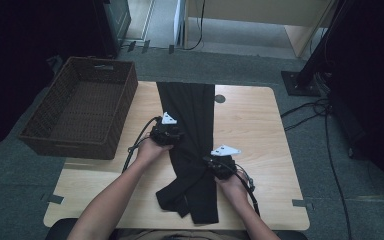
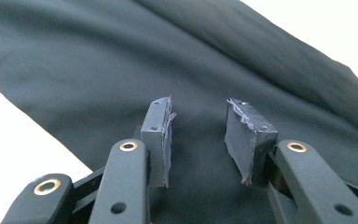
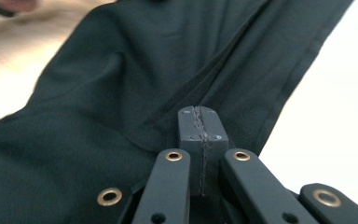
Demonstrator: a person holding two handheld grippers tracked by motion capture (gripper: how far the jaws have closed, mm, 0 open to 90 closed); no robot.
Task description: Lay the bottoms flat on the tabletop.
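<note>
Trousers: a pair of black trousers [image 1: 190,125] laid lengthwise down the middle of the wooden table [image 1: 250,125], running from the far edge to the near edge. At the near end the fabric is bunched and folded over itself, with a flap sticking out to the left.

Left gripper: the left gripper [image 1: 166,134] sits on the left edge of the trousers, about halfway down the table. In the left gripper view [image 2: 199,140] its jaws are spread apart with a clear gap, and the black cloth lies under and beyond them, nothing pinched. One pad [image 2: 164,140] looks pretty frayed.

Right gripper: the right gripper [image 1: 222,167] is at the right edge of the trousers, nearer the person. In the right gripper view [image 3: 199,140] the jaws are pressed flat together, right over a crease in the cloth. Can't tell if any fabric is caught between them.

Basket: a brown woven basket [image 1: 45,125] sits off the left side of the table, well apart from the trousers.

Floor: grey carpet with cables [image 1: 325,130] trailing on the right.
</note>
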